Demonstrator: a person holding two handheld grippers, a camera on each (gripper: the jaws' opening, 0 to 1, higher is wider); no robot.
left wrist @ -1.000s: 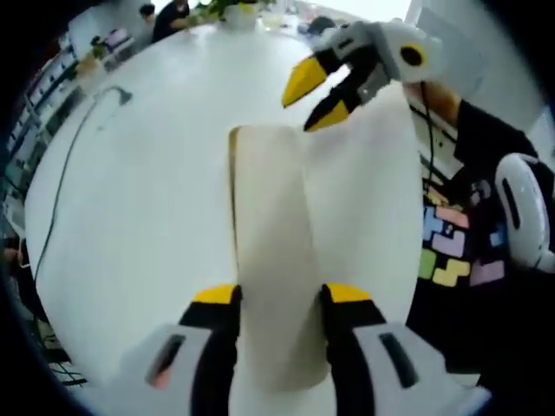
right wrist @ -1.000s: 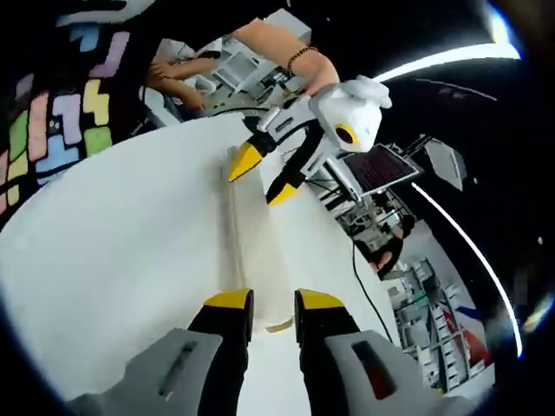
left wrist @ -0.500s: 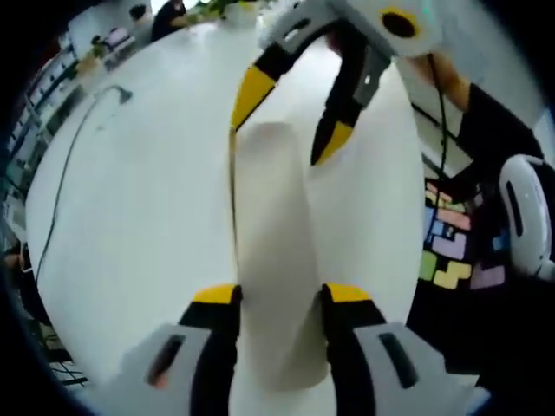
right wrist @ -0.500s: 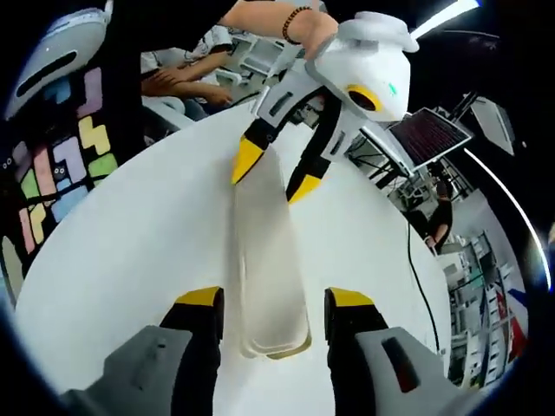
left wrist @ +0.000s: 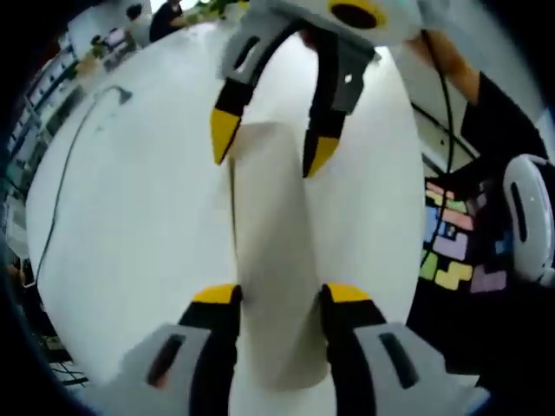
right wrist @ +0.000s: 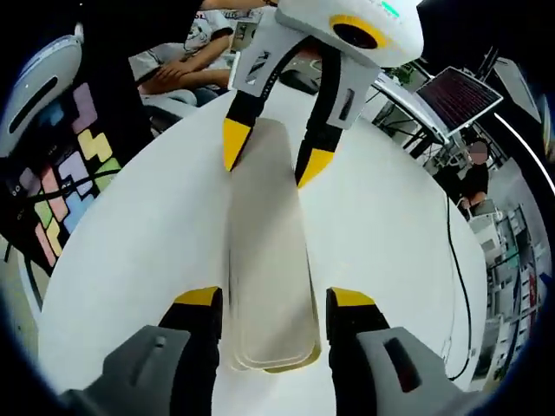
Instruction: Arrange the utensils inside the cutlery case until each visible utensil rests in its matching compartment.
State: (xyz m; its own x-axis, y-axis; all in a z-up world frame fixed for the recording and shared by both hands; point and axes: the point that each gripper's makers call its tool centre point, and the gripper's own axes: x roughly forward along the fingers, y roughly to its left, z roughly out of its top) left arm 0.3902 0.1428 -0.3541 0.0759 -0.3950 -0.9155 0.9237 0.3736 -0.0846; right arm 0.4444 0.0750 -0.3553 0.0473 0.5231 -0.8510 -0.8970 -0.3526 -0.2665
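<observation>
A long cream cutlery case lies closed on the white round table; no utensils show. In the left gripper view my left gripper grips the near end of the case, its yellow-tipped jaws pressed against both sides. My right gripper hangs over the far end, open, one tip on each side. In the right gripper view the case runs up the middle. My right gripper straddles its near end with small gaps at both sides, and my left gripper holds the other end.
A person in a black shirt with coloured block shapes stands at the table's edge. A dark cable trails across the table. Other people and shelves sit beyond the far rim, with a screen nearby.
My right gripper has opened wider and come down over the far end of the case, so its jaws now straddle it. My left gripper has kept its hold.
</observation>
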